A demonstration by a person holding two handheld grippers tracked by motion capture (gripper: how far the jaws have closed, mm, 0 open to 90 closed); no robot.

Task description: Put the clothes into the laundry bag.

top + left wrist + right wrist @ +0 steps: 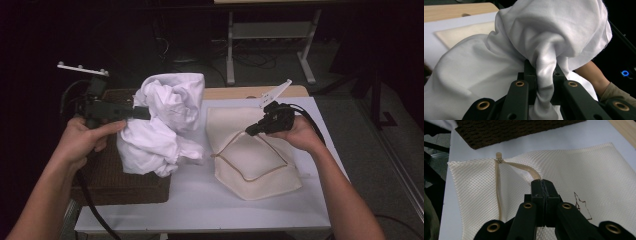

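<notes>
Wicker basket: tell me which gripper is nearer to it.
Left. The left gripper holds the white cloth above the wicker basket; the right gripper grips the mesh bag, farther away.

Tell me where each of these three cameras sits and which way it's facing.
High view: above the person's side, looking forward and down on the white table; both forearms, left gripper, right gripper.
Left gripper view: rides the left gripper, looking along its jaws, shut on the white cloth; the other forearm shows behind.
Right gripper view: rides the right gripper, looking along jaws shut on the zipper edge of the cream mesh bag, toward the brown basket.
Shared: both gripper views show the mesh bag.
</notes>
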